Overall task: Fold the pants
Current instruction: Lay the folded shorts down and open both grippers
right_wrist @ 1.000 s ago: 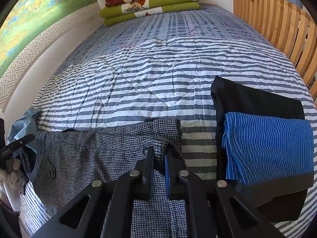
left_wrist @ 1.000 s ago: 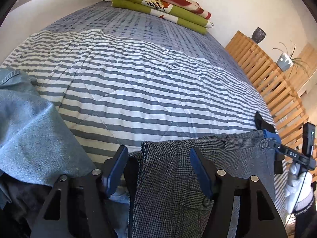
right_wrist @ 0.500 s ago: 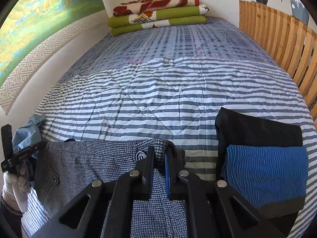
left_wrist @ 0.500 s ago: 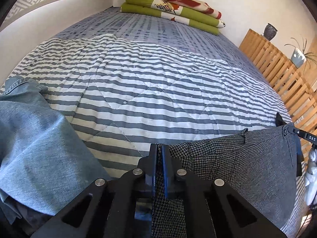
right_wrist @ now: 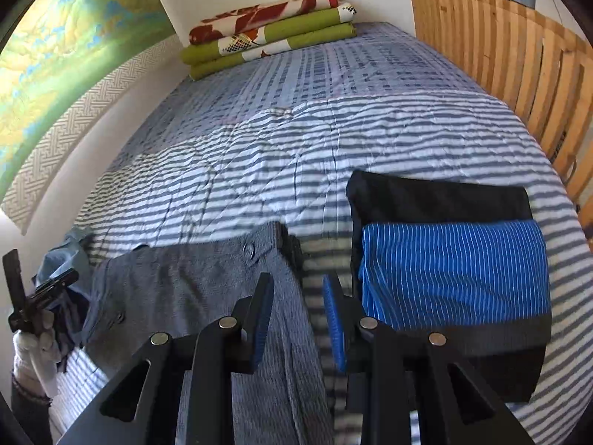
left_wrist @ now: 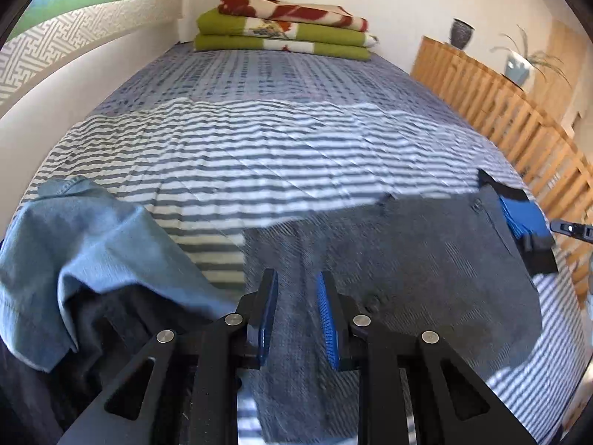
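From my left gripper (left_wrist: 296, 289) I see the grey houndstooth pants (left_wrist: 389, 259) lying flat across the near edge of the striped quilt (left_wrist: 259, 155), waistband toward the right side of the view. Its jaws are opening, blue pads apart, with the cloth lying below the gap and neither pad pressing on it. To the left sits a rumpled heap of blue denim (left_wrist: 81, 244) just beside the pants. My right gripper (right_wrist: 298, 293) is the same: jaws opening, a clear gap, nothing pinched; beneath it runs the waistband end of the pants (right_wrist: 192, 285) with its button facing up. Just to the right lies a folded blue pinstriped garment (right_wrist: 452, 270) on top of a folded black one (right_wrist: 437, 196), apart from the pants. Folded green blankets (right_wrist: 270, 40) are stacked at the far end of the bed, and a wooden slatted rail (right_wrist: 519, 63) stands along the right side.
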